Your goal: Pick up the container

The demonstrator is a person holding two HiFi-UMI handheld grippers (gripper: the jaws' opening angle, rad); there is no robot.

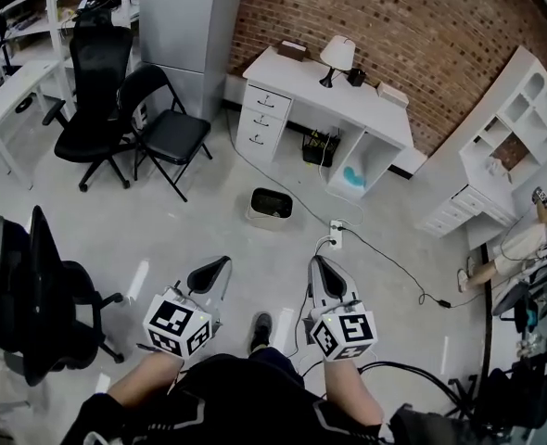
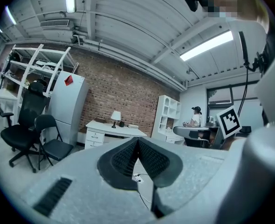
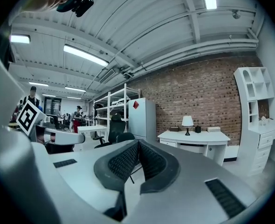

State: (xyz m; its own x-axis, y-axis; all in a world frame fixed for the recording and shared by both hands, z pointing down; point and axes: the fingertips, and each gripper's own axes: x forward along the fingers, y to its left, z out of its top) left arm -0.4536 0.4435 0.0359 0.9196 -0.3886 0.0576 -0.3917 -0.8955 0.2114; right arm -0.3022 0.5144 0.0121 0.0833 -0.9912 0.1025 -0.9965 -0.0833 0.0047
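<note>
A small pale bin with a dark inside (image 1: 272, 205) stands on the grey floor in front of the white desk in the head view; it is the only container I can make out. My left gripper (image 1: 220, 265) and right gripper (image 1: 318, 265) are held side by side close to the body, well short of the bin and pointing toward it. Both are shut with nothing between the pads, as the left gripper view (image 2: 137, 141) and the right gripper view (image 3: 138, 143) show. Neither gripper view shows the bin.
A white desk (image 1: 301, 77) with a lamp (image 1: 337, 56) stands against the brick wall. A power strip (image 1: 337, 239) and cable lie right of the bin. A folding chair (image 1: 167, 128) and office chairs (image 1: 93, 91) (image 1: 42, 295) stand left, white shelves (image 1: 524, 128) right.
</note>
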